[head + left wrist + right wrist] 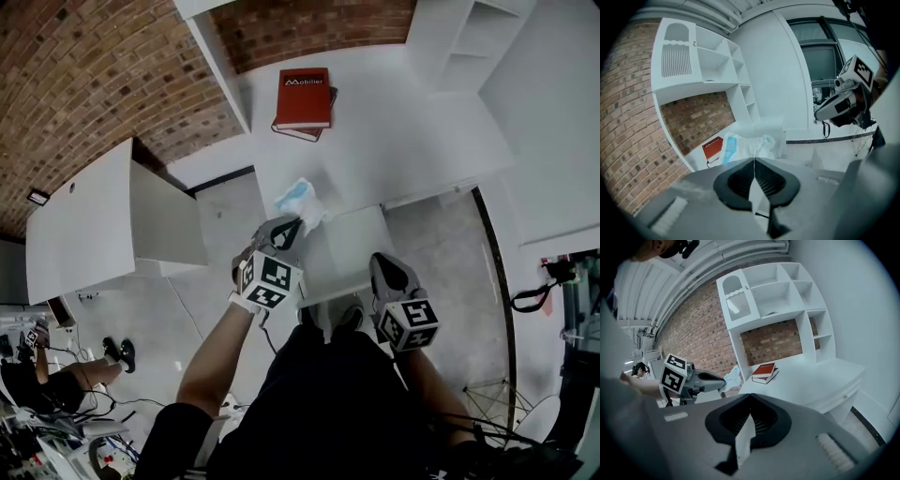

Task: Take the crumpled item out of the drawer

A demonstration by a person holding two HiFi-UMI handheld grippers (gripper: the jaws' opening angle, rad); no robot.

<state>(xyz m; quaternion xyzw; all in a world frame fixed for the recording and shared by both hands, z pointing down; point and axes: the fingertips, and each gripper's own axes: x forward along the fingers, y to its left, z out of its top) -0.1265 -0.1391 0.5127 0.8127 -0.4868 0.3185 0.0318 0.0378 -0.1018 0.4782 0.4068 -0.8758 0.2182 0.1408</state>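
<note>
Likely light, soft, crushable: treat crumpled item (pixel 750 144) gently, pinched at its edge in closed left gripper (pixel 754 160); right gripper (pixel 750 397) closed, empty.

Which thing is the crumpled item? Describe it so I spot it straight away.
Start at the white desk with the red book on it. At its front edge, nearer the person than the book, the left gripper has its fingers shut on the crumpled item. It is the only soft, wrinkled thing there, white with a light blue patch.
</note>
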